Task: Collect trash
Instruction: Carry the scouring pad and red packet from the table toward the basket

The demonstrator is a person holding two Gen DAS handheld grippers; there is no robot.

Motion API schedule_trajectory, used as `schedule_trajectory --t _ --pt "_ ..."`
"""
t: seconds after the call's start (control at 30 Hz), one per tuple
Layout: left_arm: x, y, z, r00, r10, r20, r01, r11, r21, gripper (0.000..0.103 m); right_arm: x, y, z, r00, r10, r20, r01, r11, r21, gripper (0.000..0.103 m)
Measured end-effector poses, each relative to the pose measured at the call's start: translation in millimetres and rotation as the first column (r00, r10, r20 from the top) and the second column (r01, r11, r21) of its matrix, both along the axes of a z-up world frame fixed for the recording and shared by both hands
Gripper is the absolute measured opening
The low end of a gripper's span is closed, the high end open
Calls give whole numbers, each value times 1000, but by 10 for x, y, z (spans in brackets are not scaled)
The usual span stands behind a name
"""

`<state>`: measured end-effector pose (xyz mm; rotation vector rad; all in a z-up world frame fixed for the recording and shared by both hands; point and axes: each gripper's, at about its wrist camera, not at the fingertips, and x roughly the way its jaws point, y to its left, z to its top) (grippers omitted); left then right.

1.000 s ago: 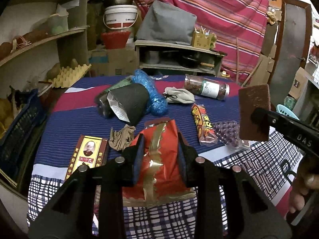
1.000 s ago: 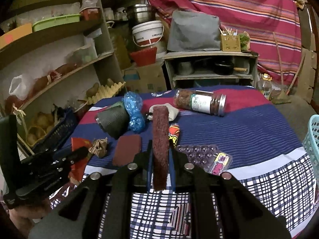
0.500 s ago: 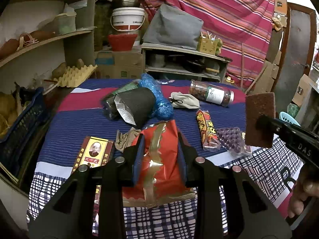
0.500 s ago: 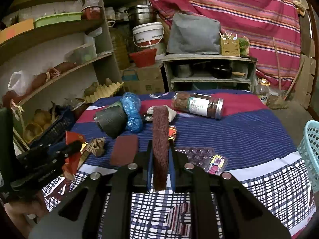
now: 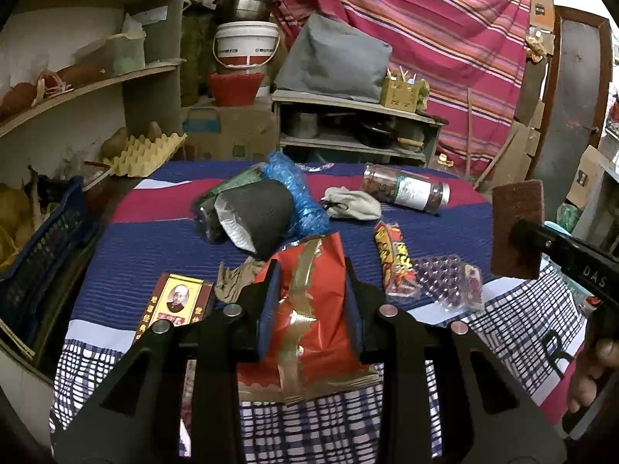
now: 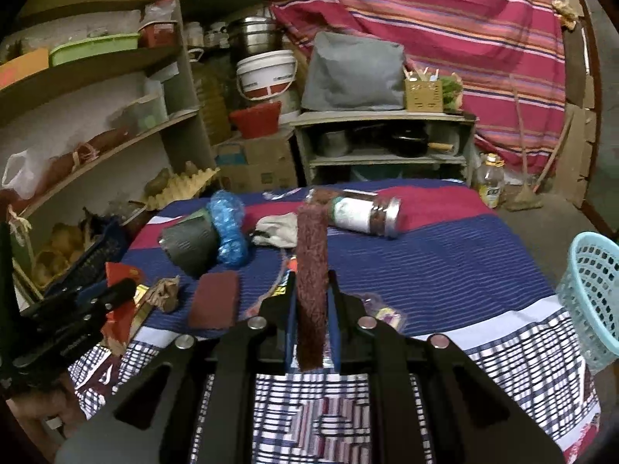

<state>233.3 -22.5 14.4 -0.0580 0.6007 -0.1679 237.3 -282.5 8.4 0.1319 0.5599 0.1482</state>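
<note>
The left tongs (image 5: 311,301) are clamped on a crinkled red foil bag with a gold jagged stripe (image 5: 309,309), held low in the middle of the left wrist view with its bottom edge hanging over the checked cloth. The right tongs (image 6: 311,301) pinch a flat brown-red scouring pad (image 6: 310,270) edge-on — a tight grip, the pad standing upright between the pads.

What has changed is small but telling: the right tongs with the pad have drifted rightward in the last moment, and the pale blue plastic mesh basket (image 6: 592,290) at the right edge of the right wrist view shows more of itself than a second ago. The left tongs have barely stirred. I'd judge the pad is headed for that basket first, with the bag to follow.

Plenty is left on the surface (image 6: 445,263) — a second brown pad (image 6: 214,299) lying flat at lower left, a yellow-red snack wrapper (image 5: 394,263), a clear blister tray (image 5: 445,278), a crumpled blue plastic bag (image 6: 228,232) and a toppled clear jar (image 6: 363,212) towards the far edge.
</note>
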Motion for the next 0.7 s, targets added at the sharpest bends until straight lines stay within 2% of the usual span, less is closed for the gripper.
schedule_trajectory --t 0.13,0.43,0.7 --pt "-30 -91 77 1000 -5 18 6 1000 -16 29 16 -123 16 1000 -13 -4 13 1000 5 14" --pt "-31 -425 127 998 -29 47 29 1000 -4 29 -11 -445 96 997 -77 19 79 993 -90 14" --pt "24 -571 116 999 -36 41 37 999 -26 29 -51 -785 199 990 -135 40 137 988 -68 14"
